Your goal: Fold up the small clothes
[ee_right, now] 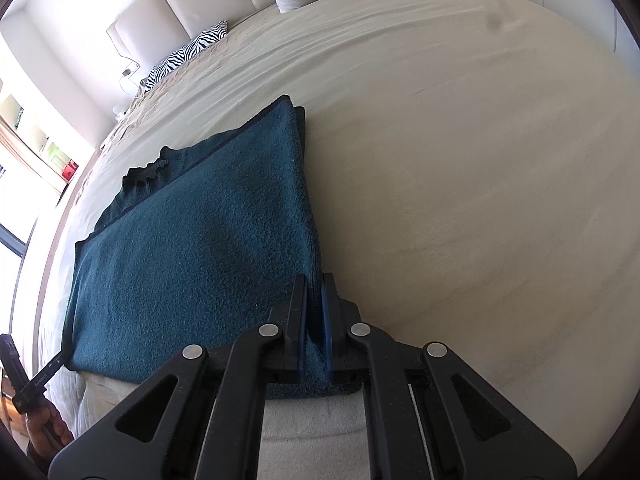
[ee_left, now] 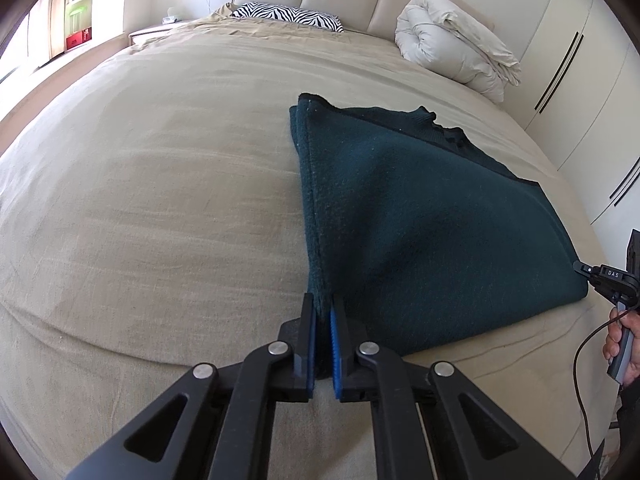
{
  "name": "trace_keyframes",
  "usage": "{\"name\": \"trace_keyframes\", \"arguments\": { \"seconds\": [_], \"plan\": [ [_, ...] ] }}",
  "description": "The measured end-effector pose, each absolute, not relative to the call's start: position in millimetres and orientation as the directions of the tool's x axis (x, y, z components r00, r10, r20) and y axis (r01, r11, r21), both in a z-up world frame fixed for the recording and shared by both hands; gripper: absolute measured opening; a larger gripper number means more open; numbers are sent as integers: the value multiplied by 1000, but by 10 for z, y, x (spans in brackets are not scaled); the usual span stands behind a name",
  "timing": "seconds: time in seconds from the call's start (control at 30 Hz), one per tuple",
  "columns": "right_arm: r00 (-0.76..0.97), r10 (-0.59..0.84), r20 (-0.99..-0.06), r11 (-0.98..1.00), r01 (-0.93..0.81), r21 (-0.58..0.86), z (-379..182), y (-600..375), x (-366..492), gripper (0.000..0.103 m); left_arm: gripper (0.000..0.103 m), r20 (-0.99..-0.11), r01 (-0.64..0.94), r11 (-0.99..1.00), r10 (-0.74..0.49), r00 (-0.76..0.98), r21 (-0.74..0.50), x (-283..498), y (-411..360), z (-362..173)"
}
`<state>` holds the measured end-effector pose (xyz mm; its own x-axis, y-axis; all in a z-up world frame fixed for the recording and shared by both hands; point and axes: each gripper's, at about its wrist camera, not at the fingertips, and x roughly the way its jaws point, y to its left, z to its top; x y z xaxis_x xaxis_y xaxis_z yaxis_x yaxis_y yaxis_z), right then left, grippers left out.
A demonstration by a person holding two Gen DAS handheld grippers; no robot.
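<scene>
The wide beige bed sheet (ee_left: 140, 200) lies bare to the left of the folded dark teal fleece garment (ee_left: 420, 220), and equally bare on its other side in the right wrist view. At the head end a zebra-striped pillow (ee_left: 288, 16) and a rolled cream duvet (ee_left: 452, 44) stand well apart from the garment. Cream wardrobe doors (ee_left: 580, 80) close off the bed's right edge.

You've got bright daylight from the window (ee_right: 12, 184), blown-out glare there; sharp pics, fisheye warp w/ dark corners.

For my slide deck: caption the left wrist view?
Left gripper clamps a corner of the dark teal garment lying folded on the beige bed.
</scene>
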<state>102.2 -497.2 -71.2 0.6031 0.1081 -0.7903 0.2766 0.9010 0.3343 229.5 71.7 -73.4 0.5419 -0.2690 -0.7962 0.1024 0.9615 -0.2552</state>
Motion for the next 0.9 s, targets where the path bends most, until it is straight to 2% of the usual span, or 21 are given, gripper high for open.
{"name": "trace_keyframes", "arguments": {
  "seconds": [0.13,0.23,0.27,0.3,0.37,0.43,0.53,0.6,0.77,0.9],
  "plan": [
    [590,118,-799,899,277,338,-764,-4981,1051,5,8,-794,101,958,-278,540,-267,2294,731,-753],
    [592,138,-794,893,272,359,-785,-5011,1048,6,16,-785,102,947,-311,536,-305,2301,782,-759],
    [594,145,-792,890,272,367,-786,-5022,1044,6,32,-786,99,943,-319,530,-317,2296,803,-759],
    [592,152,-791,884,277,377,-788,-5037,1039,7,43,-785,97,938,-332,523,-332,2284,822,-761],
    [594,157,-789,868,298,397,-771,-5080,1014,10,44,-787,86,940,-325,524,-331,2234,856,-725],
    [609,120,-784,857,336,392,-704,-5127,935,23,45,-786,65,945,-305,538,-322,2183,905,-650],
    [661,52,-748,845,370,386,-531,-5180,789,24,45,-773,50,956,-265,577,-290,2162,935,-453],
    [696,44,-717,840,362,404,-394,-5172,744,24,49,-756,79,960,-262,601,-269,2223,860,-308],
    [717,249,-651,830,189,525,-241,-4770,1109,24,52,-727,178,961,-278,628,-214,2670,389,-117],
    [683,403,-610,766,114,633,-394,-4368,1607,24,52,-731,223,959,-280,622,-177,3159,-29,-143]
  ]
}}
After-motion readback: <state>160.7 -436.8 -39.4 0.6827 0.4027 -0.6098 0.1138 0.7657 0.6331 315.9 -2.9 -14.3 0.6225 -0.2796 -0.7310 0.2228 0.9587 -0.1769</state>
